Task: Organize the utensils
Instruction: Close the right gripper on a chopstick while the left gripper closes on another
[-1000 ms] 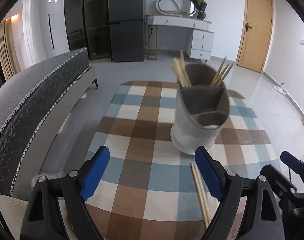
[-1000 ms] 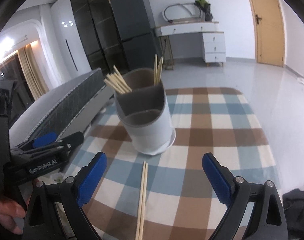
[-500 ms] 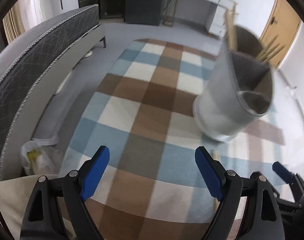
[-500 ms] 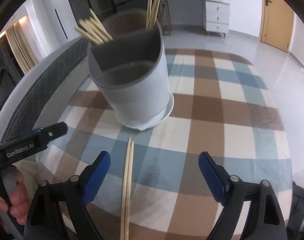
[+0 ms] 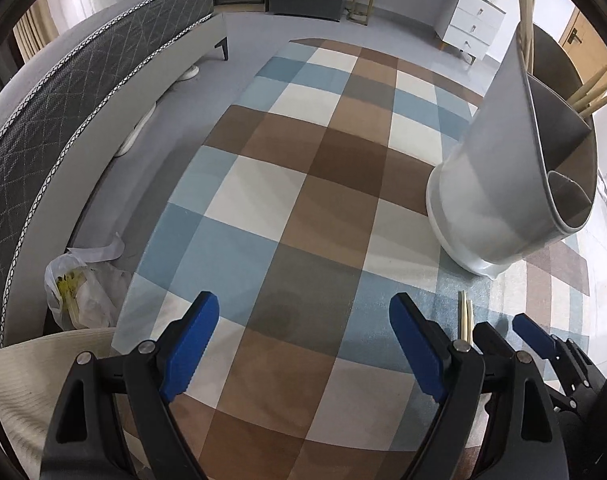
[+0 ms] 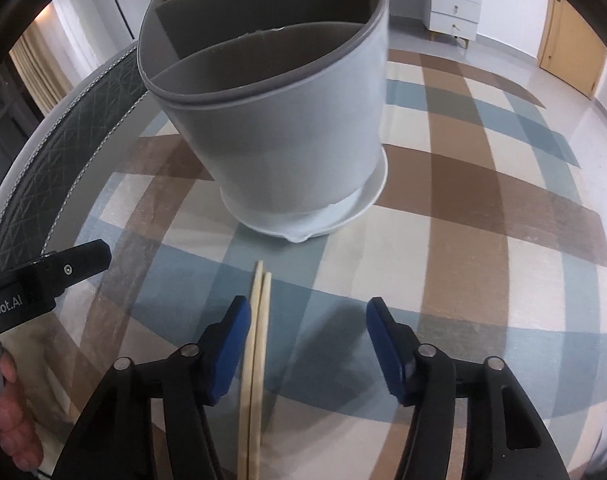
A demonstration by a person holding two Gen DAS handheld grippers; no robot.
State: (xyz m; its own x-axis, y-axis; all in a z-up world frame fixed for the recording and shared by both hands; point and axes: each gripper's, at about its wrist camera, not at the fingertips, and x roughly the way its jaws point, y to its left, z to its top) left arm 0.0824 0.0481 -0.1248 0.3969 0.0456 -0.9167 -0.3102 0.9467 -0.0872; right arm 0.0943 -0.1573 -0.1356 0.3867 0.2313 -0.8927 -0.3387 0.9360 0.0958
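Your right gripper (image 6: 307,320) – jaws closing, nothing clamped – straddles the chopsticks (image 6: 257,344), long axis near-to-far, hugging the left pad.

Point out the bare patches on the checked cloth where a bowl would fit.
Widest free patch: the checked cloth left of the holder, toward the bed. Also free: right of the holder. Crowded: in front of the holder, where the chopsticks lie between the right hand-held gripper jaws, which have just been closing.
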